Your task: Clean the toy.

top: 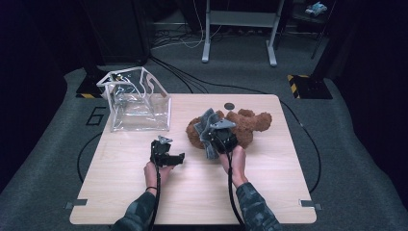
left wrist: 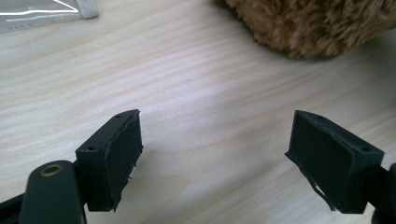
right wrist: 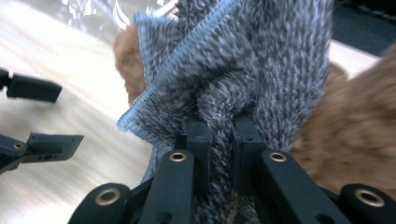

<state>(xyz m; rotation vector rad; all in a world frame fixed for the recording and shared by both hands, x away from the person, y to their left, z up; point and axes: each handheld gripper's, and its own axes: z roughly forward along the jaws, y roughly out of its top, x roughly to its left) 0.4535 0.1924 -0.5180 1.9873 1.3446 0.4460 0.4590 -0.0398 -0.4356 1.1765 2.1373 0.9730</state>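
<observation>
A grey fleecy cloth (right wrist: 243, 65) with a blue stitched edge hangs bunched from my right gripper (right wrist: 223, 140), whose jaws are shut on a fold of it. In the high view the cloth (top: 208, 134) hangs in front of a brown teddy bear (top: 248, 126) that lies on the wooden table (top: 192, 192). My left gripper (top: 179, 158) hovers low over the table left of the bear, its jaws wide apart with nothing between them. The left gripper view has its black pads (left wrist: 123, 149) over bare wood, with the bear's fur (left wrist: 313, 23) at the top right.
A clear plastic bag (top: 137, 101) with white trim stands open at the table's back left. A small dark disc (top: 229, 106) lies near the far edge. Cables trail from both grippers toward the near edge. Bare wood lies between the left gripper and the bag.
</observation>
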